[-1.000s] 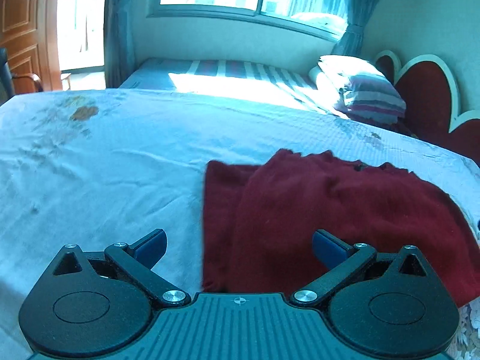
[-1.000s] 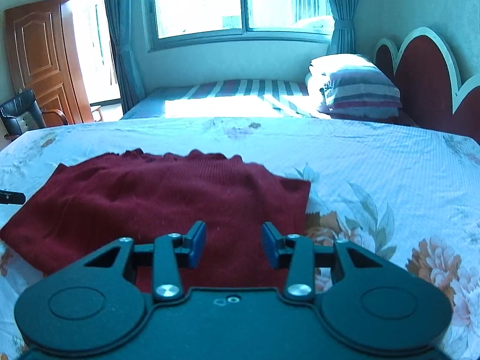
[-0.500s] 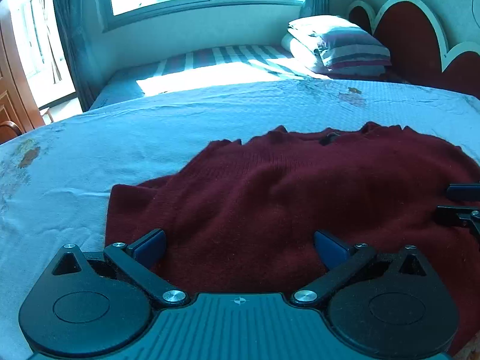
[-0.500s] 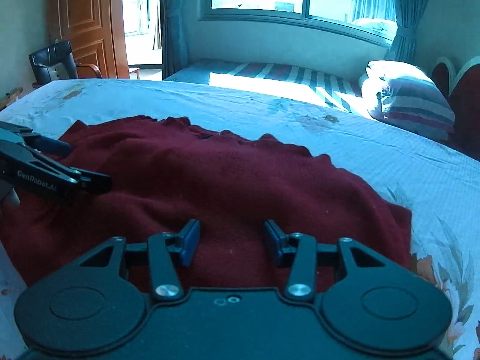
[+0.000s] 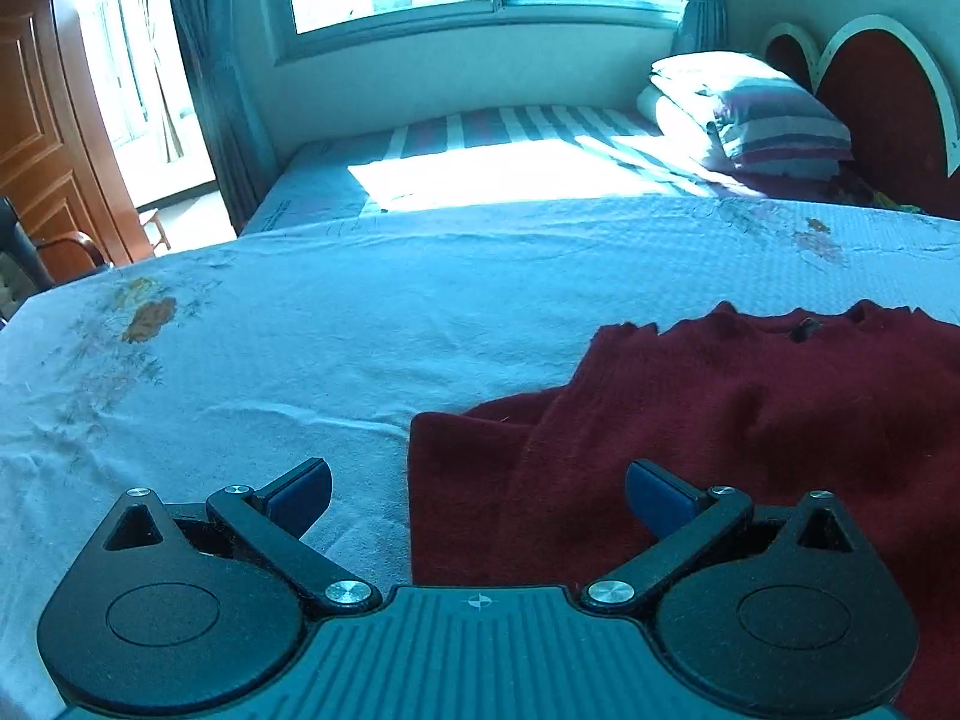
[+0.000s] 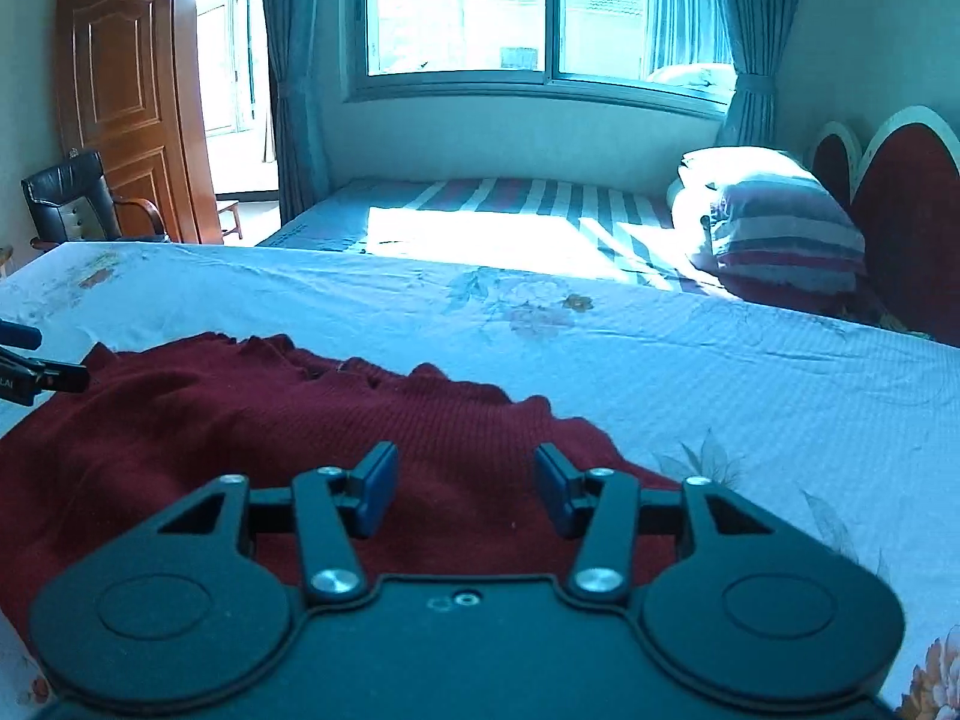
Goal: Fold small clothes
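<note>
Now left tool (image 5: 477,495) spread over sweater (image 5: 750,438) edge; right tool (image 6: 465,489) just widening, empty, above sweater.

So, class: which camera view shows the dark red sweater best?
The right wrist view: the sweater lies across the bedsheet with its wavy far edge and right end visible. The left wrist view shows only its left part, folded layers near the gripper, cut off at the frame's right edge.

The right gripper (image 6: 465,489) is hovering over a dark red sweater (image 6: 198,420), its jaws having just been opening, nothing between them. The sweater is lying on a floral bedsheet (image 6: 690,360).
</note>
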### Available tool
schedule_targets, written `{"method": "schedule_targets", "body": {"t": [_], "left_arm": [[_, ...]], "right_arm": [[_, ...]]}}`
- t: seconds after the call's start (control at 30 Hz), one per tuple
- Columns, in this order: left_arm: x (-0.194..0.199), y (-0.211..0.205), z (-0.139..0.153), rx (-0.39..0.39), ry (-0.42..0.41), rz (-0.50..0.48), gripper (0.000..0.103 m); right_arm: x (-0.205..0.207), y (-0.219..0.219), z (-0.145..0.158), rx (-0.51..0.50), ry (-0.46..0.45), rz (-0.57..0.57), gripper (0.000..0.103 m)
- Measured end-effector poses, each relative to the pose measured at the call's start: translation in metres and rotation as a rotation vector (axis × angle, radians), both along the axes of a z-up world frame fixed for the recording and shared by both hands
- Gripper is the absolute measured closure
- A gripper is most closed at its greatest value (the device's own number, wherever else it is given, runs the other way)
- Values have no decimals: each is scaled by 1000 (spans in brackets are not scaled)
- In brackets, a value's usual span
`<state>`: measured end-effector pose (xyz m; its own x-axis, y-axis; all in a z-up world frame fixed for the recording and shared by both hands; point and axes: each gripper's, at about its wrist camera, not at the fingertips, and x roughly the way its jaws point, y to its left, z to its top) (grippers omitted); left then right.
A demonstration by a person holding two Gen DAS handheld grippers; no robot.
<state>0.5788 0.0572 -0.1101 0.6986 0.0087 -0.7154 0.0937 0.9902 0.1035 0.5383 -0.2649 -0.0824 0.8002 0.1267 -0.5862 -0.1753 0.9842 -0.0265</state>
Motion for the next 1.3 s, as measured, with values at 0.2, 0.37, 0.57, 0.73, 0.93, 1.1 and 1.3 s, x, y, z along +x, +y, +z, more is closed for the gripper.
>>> {"method": "schedule_targets", "body": {"t": [0.2,0.37,0.57,0.73,0.93,1.1,1.3], "left_arm": [[11,33,-7,-167,111,-43,0],[-15,75,-17,-329,196,-126,0],[-32,110,-33,-628,194,-109,1],[-18,122,-41,-734,244,-127,13],[9,126,-53,-848,386,-174,19],[15,116,-61,-883,399,-217,31],[1,132,-101,-1068,419,-211,78]], "right_arm": [[18,-11,-19,-46,115,-53,55],[-12,-38,11,158,28,14,52],[-30,-59,6,233,28,-63,37],[-39,-117,-6,495,97,-264,36],[-80,-142,0,562,113,-375,32],[-95,-137,-1,573,103,-421,31],[-103,-128,-4,584,89,-462,31]]}}
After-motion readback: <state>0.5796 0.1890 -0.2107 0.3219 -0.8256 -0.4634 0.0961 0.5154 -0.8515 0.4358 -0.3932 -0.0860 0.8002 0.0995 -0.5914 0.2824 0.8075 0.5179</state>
